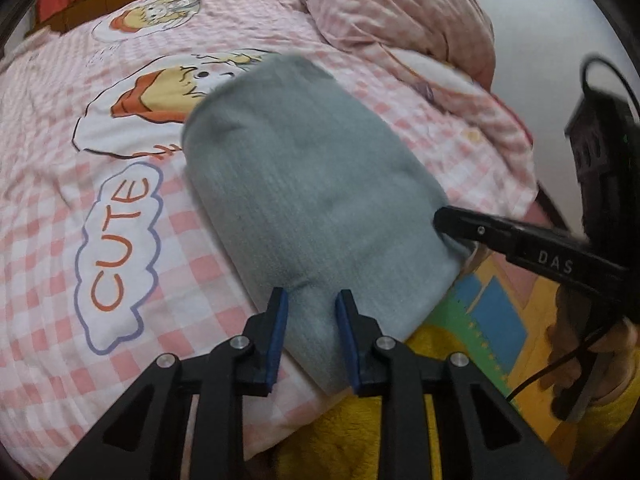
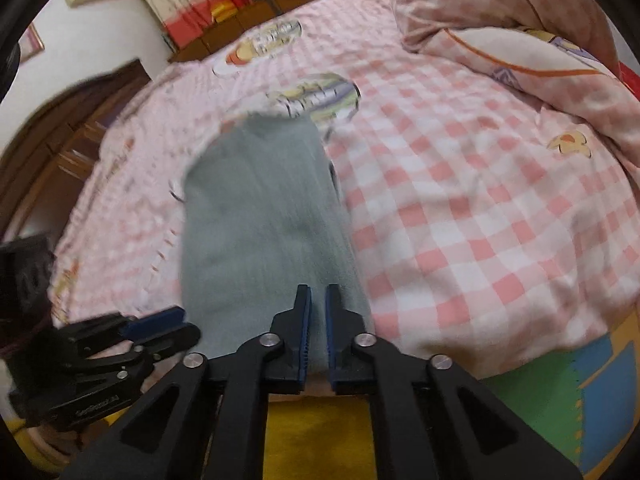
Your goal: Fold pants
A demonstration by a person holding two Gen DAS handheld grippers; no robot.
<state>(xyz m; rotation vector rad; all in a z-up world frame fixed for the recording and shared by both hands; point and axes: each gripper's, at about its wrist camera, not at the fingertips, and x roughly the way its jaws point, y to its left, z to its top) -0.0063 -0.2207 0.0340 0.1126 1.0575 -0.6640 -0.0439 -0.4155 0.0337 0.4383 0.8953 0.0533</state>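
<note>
The grey pants [image 1: 308, 184] lie folded into a thick rectangle on the pink checked bedsheet [image 1: 48, 240], near its front edge. My left gripper [image 1: 312, 300] pinches the near edge of the pants between its blue pads. My right gripper [image 2: 318, 292] is nearly closed on the near right corner of the same pants [image 2: 260, 224]. In the left wrist view the right gripper's black fingers [image 1: 460, 224] bite into the fabric's right edge. In the right wrist view the left gripper [image 2: 172, 320] sits at the pants' near left edge.
A bunched pink quilt [image 1: 400, 12] lies at the back right of the bed. Coloured foam floor mats [image 1: 496, 312] and a yellow fuzzy cloth [image 1: 352, 432] lie below the bed's front edge. Wooden furniture [image 2: 60, 152] stands at the left, red boxes [image 2: 208, 16] beyond the bed.
</note>
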